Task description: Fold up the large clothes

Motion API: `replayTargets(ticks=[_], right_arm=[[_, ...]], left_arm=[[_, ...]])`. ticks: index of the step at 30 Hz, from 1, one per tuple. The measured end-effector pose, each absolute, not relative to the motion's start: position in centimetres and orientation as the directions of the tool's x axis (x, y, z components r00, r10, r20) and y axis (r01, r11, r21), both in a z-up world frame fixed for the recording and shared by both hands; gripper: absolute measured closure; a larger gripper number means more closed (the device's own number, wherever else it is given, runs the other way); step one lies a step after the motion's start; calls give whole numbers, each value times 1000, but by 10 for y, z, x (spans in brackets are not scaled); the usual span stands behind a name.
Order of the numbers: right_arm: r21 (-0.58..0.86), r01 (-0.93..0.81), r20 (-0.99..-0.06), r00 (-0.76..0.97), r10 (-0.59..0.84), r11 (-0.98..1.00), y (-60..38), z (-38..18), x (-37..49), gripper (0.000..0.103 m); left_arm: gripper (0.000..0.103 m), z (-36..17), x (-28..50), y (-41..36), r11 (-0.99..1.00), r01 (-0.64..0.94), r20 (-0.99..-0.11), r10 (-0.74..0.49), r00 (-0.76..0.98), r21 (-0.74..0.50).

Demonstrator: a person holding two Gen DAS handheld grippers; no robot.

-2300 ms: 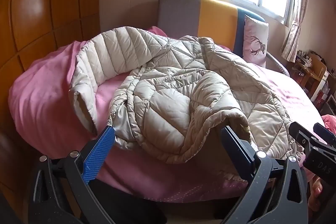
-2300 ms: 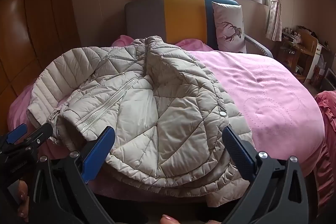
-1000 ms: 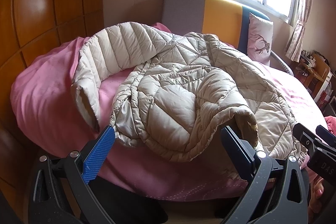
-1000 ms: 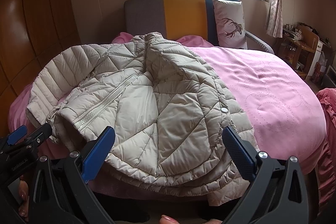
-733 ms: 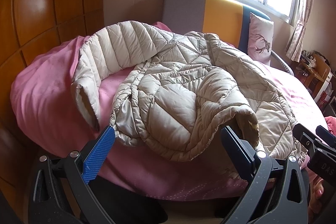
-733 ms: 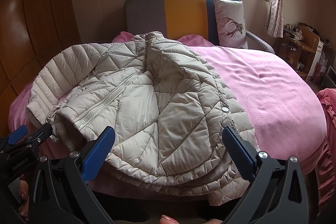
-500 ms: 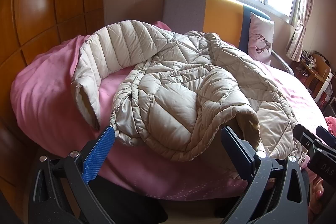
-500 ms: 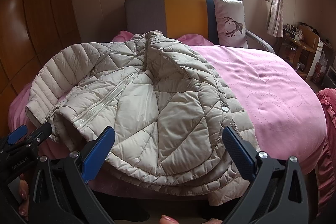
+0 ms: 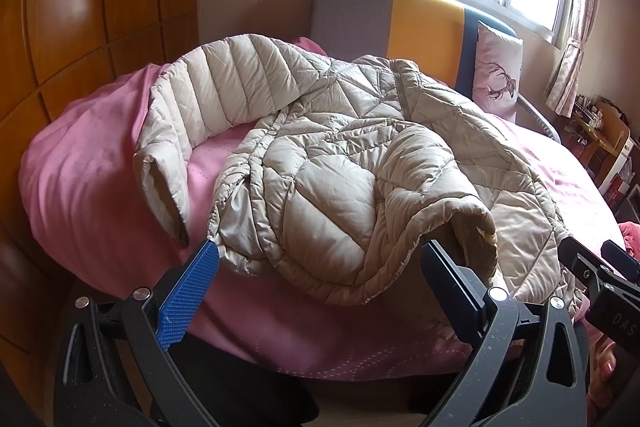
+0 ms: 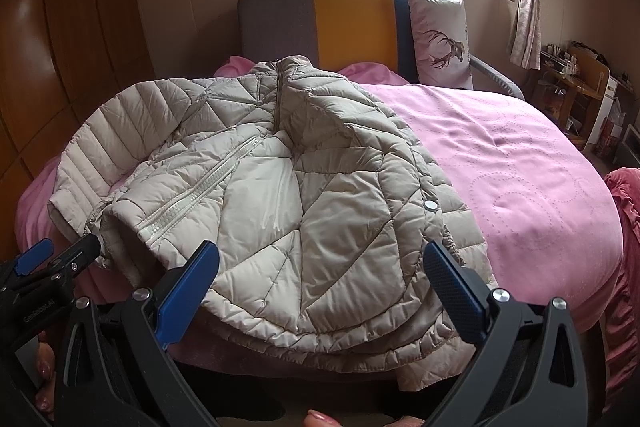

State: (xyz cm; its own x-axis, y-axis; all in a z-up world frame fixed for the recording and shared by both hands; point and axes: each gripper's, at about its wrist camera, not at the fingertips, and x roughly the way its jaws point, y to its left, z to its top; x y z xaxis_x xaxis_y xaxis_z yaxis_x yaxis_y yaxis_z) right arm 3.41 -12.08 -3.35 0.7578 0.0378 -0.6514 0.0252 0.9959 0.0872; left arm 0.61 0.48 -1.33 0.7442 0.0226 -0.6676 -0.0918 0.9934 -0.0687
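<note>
A beige quilted puffer jacket (image 9: 340, 171) lies rumpled on the pink bed (image 9: 80, 163), one sleeve curled out to the left and its hem bunched toward me. It also shows in the right wrist view (image 10: 288, 195), zipper facing up, hem hanging at the bed's near edge. My left gripper (image 9: 320, 291) is open and empty, just short of the hem. My right gripper (image 10: 320, 291) is open and empty, its jaws wide on either side of the hem without touching it. Each gripper shows at the edge of the other's view.
A grey, yellow and blue headboard (image 10: 352, 23) and a deer-print pillow (image 10: 440, 39) stand at the bed's far end under a window. Wooden wardrobe panels (image 9: 80, 7) line the left wall. A cluttered wooden desk (image 10: 576, 87) stands at the right. Bare pink bedspread (image 10: 520, 163) lies right of the jacket.
Both grippers stay open and nearly still. The views have shifted only slightly; the jacket has not moved.
</note>
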Motion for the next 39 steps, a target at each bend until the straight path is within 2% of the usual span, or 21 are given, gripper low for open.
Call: replayTargets(ticks=[6,11,16,19,24,26,28,29,32,33,34,35,36,37,39], right_arm=[[95,18,-642,765,47,995,-123,-33,35,2],[202,-56,-556,815,162,978,-152,-25,43,2],[214,66,-598,798,78,975,-200,-26,56,2],[202,133,-621,784,22,970,-230,-36,61,2],[154,225,-727,685,-44,962,-274,-79,81,2],[172,259,-771,636,-33,950,-291,-100,90,6],[197,271,-808,589,0,942,-304,-118,97,16],[218,258,-818,574,33,941,-306,-126,100,18],[244,202,-826,555,94,949,-300,-136,103,27],[231,170,-823,559,99,958,-295,-135,103,37],[215,138,-826,554,104,967,-290,-135,107,55],[200,111,-830,547,108,973,-287,-133,108,64],[190,85,-833,541,115,978,-285,-130,109,79],[172,57,-839,531,116,984,-283,-127,112,87],[102,24,-842,534,74,994,-286,-117,116,92]], left_arm=[[3,-14,6,5,993,-92,-672,20,741,-72],[3,-18,12,9,993,-66,-691,-17,723,-93],[3,-28,20,29,965,-33,-695,-163,700,-260],[3,-34,20,45,933,-60,-673,-211,709,-354],[3,-36,21,61,917,-112,-656,-184,732,-382],[3,-35,21,65,921,-127,-652,-160,741,-370],[3,-36,21,67,929,-129,-650,-138,747,-346],[3,-37,22,68,934,-124,-650,-135,748,-336],[3,-42,24,69,922,-29,-612,-233,756,-386],[3,-43,24,70,906,5,-591,-281,756,-424],[3,-46,25,71,883,32,-569,-329,754,-469],[3,-48,25,71,874,33,-565,-342,751,-485],[3,-49,27,69,874,25,-573,-340,746,-486],[3,-50,29,68,879,15,-590,-333,736,-477],[3,-50,31,67,883,7,-598,-324,733,-469]])
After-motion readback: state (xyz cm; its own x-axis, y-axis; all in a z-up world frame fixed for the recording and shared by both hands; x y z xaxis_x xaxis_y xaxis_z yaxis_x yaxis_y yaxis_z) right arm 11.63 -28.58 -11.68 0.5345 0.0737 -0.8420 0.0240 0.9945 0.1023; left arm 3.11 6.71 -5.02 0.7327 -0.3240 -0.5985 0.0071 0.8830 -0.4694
